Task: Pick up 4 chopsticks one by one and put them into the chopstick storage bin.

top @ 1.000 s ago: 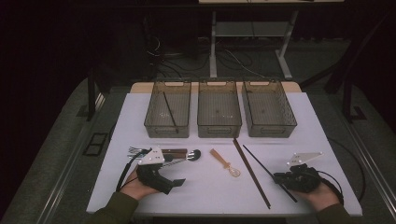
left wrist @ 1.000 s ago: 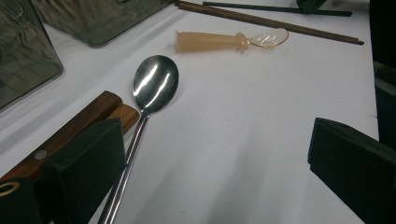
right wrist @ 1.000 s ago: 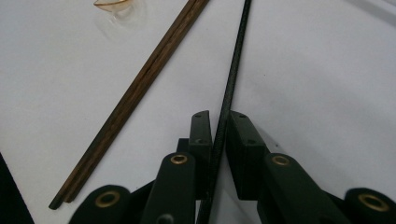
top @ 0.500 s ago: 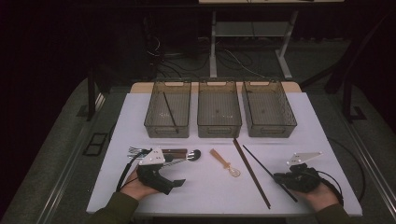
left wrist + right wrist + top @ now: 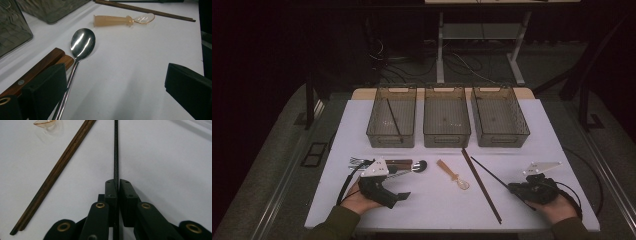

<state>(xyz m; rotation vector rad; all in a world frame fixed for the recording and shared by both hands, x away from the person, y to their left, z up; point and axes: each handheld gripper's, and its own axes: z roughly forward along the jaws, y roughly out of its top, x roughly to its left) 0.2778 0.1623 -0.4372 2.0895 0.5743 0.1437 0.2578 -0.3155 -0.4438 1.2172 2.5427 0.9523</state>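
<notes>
I am sorting utensils into three bins (image 5: 445, 131) at the counter's (image 5: 562, 150) far edge. One black stick (image 5: 393, 118) is already lying in the left bin. My right hand-held gripper (image 5: 117, 185) is clamping a black chopstick (image 5: 116, 150) near the right front corner, its jaws having just been closing. My left hand-held gripper (image 5: 115, 82) is standing wide beside the spoon (image 5: 81, 47). The brown chopsticks (image 5: 479, 182), plastic spoon (image 5: 453, 174) and fork (image 5: 358, 161) are awaiting sorting.

Black chopstick (image 5: 116, 150); brown chopsticks (image 5: 53, 176); amber spoon (image 5: 122, 20); white table (image 5: 437, 200).
</notes>
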